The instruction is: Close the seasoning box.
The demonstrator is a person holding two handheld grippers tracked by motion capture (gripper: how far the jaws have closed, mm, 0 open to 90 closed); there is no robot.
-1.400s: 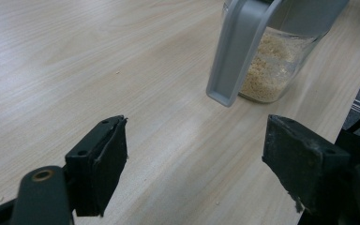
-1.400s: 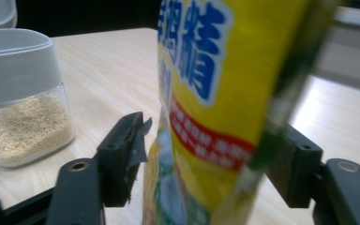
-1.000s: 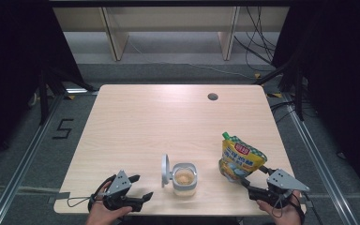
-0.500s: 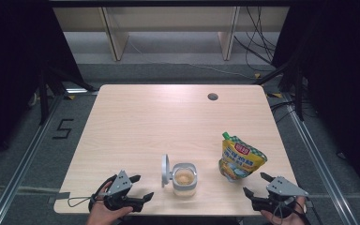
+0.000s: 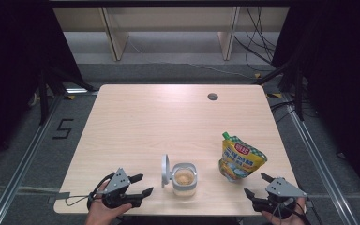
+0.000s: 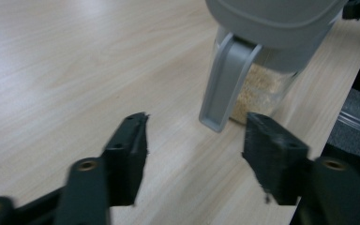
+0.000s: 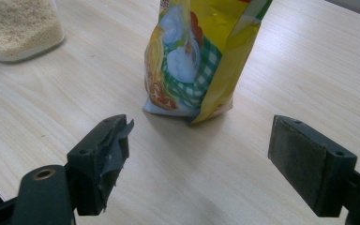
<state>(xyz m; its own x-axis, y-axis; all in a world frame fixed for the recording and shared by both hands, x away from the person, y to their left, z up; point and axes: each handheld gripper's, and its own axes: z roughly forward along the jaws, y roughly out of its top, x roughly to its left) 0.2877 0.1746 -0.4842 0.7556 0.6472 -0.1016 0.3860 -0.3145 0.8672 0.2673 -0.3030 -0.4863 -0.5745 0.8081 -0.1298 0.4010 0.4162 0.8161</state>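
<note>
Looking down, high view: the left gripper and right gripper rest at the table's near edge; the jar, its lid hinged upright, stands between them, the yellow pouch just beyond the right gripper.
Left gripper view: jaws partly spread and just closing inward, nothing between them; the jar stands just ahead, untouched.
Right gripper view: jaws wide apart, empty; the pouch stands upright just ahead.

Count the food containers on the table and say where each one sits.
2. The open jar of grains stands near the table's front edge, centre; the yellow pouch stands to its right.
</note>
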